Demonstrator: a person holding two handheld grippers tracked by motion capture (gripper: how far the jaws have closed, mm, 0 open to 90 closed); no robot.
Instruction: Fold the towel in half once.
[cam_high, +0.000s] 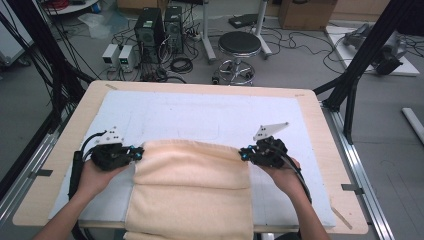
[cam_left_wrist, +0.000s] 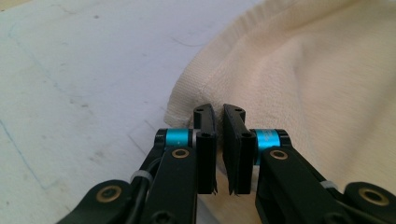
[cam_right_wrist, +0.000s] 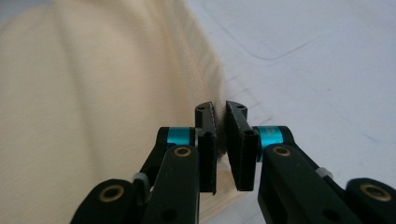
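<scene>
A cream towel (cam_high: 192, 185) lies folded on the white mat (cam_high: 200, 117), and its near part hangs over the table's front edge. My left gripper (cam_high: 138, 152) pinches the towel's left edge at the far fold, with its jaws shut on the cloth. In the left gripper view the black jaws (cam_left_wrist: 219, 112) squeeze the towel's hemmed corner (cam_left_wrist: 187, 100). My right gripper (cam_high: 243, 154) pinches the right edge at the same fold. In the right gripper view the jaws (cam_right_wrist: 220, 109) hold a thin edge of the towel (cam_right_wrist: 93, 107) between the pads.
The wooden table (cam_high: 322, 140) shows as a bare border around the mat. Beyond it on the floor stand a black stool (cam_high: 239, 47), computer towers (cam_high: 160, 30) and tangled cables. Black frame posts (cam_high: 360, 60) rise at both sides.
</scene>
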